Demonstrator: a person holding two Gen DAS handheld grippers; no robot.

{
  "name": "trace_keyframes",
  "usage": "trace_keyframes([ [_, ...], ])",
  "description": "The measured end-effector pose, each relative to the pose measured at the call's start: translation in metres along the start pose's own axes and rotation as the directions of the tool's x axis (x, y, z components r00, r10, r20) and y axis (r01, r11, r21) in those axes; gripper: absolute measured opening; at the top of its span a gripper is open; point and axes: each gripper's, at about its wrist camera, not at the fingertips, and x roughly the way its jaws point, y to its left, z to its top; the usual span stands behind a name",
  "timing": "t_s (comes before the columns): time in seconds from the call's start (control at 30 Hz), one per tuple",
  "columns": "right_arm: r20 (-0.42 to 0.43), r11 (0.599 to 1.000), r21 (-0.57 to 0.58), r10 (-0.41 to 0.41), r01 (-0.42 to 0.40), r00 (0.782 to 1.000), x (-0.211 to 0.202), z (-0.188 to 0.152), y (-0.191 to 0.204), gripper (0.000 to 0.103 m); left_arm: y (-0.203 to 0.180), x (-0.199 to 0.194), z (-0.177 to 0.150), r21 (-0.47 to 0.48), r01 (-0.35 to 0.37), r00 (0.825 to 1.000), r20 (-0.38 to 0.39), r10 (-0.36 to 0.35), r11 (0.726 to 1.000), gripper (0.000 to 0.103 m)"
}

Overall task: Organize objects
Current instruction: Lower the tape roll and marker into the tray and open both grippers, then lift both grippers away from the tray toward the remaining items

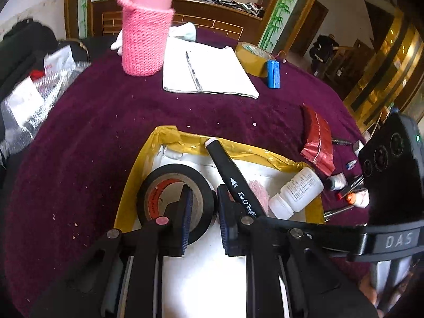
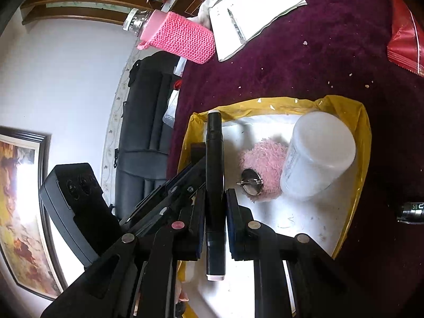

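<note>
A shallow white box with a yellow-taped rim [image 1: 164,135] [image 2: 363,143] lies on the purple cloth. My left gripper [image 1: 205,212] is shut on the wall of a black tape roll [image 1: 159,182], one finger in its hole, low over the box. My right gripper [image 2: 215,212] is shut on a black marker [image 2: 214,159] [image 1: 228,169] that slants over the box beside the roll. A white bottle [image 1: 296,190] [image 2: 318,156] lies on its side in the box. A pink fuzzy piece with a metal clip [image 2: 265,169] rests next to it.
At the table's far side stand a bottle in a pink knitted sleeve [image 1: 144,42], a notebook with a pen [image 1: 206,71], a brown tape roll [image 1: 251,58] and a blue cell [image 1: 273,74]. A red packet [image 1: 318,143] and small items lie right; bubble wrap [image 1: 31,100] lies left.
</note>
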Motion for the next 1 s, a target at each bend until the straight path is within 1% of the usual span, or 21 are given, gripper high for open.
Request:
trace_keyframes([
  [0.07,-0.001,1.0,-0.005,-0.009,0.009,1.0,0.002,0.0,0.0,0.014,0.006,0.0,0.001,-0.035,0.029,0.999,-0.012,-0.03,0.999,0.018],
  [0.17,-0.001,0.999,-0.032,-0.043,0.043,0.999,0.003,0.0,0.004,0.014,0.013,-0.008,0.0,-0.074,0.055,0.998,0.005,-0.055,0.996,0.029],
  [0.23,0.0,0.998,-0.035,-0.054,0.054,0.999,0.002,0.0,0.004,0.014,0.016,-0.016,0.0,-0.095,0.079,0.997,0.027,-0.076,0.992,0.042],
  [0.27,0.001,0.997,-0.035,-0.062,0.062,0.998,0.002,0.0,0.004,0.015,0.018,-0.02,0.001,-0.111,0.09,0.996,0.037,-0.086,0.99,0.044],
  [0.33,-0.002,0.996,-0.048,-0.077,0.077,0.997,0.004,0.0,0.007,0.021,0.02,-0.028,0.001,-0.128,0.089,0.995,0.054,-0.083,0.988,0.045],
  [0.37,-0.005,0.995,-0.055,-0.079,0.079,0.997,0.004,-0.001,0.009,0.029,0.02,-0.033,0.0,-0.133,0.084,0.995,0.065,-0.076,0.988,0.045],
  [0.4,-0.004,0.995,-0.063,-0.078,0.078,0.997,0.003,-0.002,0.01,0.033,0.02,-0.039,-0.001,-0.142,0.078,0.994,0.081,-0.067,0.987,0.046],
  [0.43,-0.005,0.995,-0.068,-0.074,0.074,0.997,0.001,-0.002,0.012,0.039,0.02,-0.043,-0.003,-0.152,0.074,0.994,0.094,-0.06,0.986,0.046],
  [0.47,0.0,0.994,-0.076,-0.074,0.073,0.997,-0.002,-0.003,0.016,0.042,0.02,-0.048,-0.006,-0.164,0.071,0.992,0.111,-0.053,0.984,0.046],
  [0.5,0.01,0.994,-0.086,-0.073,0.074,0.997,-0.007,-0.003,0.018,0.043,0.019,-0.052,-0.01,-0.174,0.074,0.99,0.13,-0.051,0.982,0.049],
  [0.53,0.032,0.992,-0.104,-0.074,0.077,0.997,-0.014,-0.001,0.023,0.043,0.018,-0.054,-0.014,-0.185,0.078,0.988,0.149,-0.051,0.98,0.056],
  [0.6,0.083,0.987,-0.126,-0.092,0.102,0.992,-0.028,0.002,0.027,0.046,0.018,-0.053,-0.025,-0.224,0.098,0.982,0.178,-0.058,0.97,0.062],
  [0.67,0.147,0.982,-0.126,-0.121,0.14,0.982,-0.042,0.009,0.027,0.052,0.018,-0.043,-0.033,-0.264,0.128,0.983,0.16,-0.087,0.956,0.063],
  [0.73,0.199,0.969,-0.133,-0.182,0.21,0.963,-0.05,0.016,0.027,0.052,0.02,-0.028,-0.041,-0.307,0.147,0.987,0.112,-0.117,0.94,0.062],
  [0.77,0.21,0.963,-0.132,-0.204,0.235,0.956,-0.051,0.018,0.025,0.052,0.019,-0.028,-0.043,-0.305,0.172,0.982,0.134,-0.137,0.937,0.063],
  [0.8,0.212,0.96,-0.127,-0.221,0.251,0.952,-0.051,0.02,0.022,0.052,0.015,-0.028,-0.046,-0.301,0.163,0.982,0.142,-0.125,0.94,0.065],
  [0.83,0.197,0.959,-0.113,-0.233,0.259,0.952,-0.049,0.022,0.016,0.052,0.011,-0.027,-0.047,-0.297,0.137,0.986,0.128,-0.102,0.945,0.065],
  [0.87,0.18,0.961,-0.102,-0.235,0.256,0.955,-0.046,0.022,0.012,0.053,0.007,-0.028,-0.049,-0.291,0.131,0.987,0.132,-0.096,0.948,0.065],
  [0.9,0.162,0.966,-0.092,-0.224,0.241,0.961,-0.043,0.022,0.008,0.052,0.003,-0.027,-0.052,-0.295,0.143,0.986,0.13,-0.108,0.945,0.065],
  [0.93,0.165,0.972,-0.091,-0.2,0.217,0.966,-0.043,0.022,0.006,0.053,0.001,-0.026,-0.054,-0.3,0.155,0.985,0.125,-0.123,0.941,0.065],
  [1.0,0.147,0.975,-0.088,-0.188,0.202,0.971,-0.041,0.02,0.007,0.053,-0.003,-0.013,-0.059,-0.332,0.141,0.99,0.046,-0.133,0.933,0.065],
])
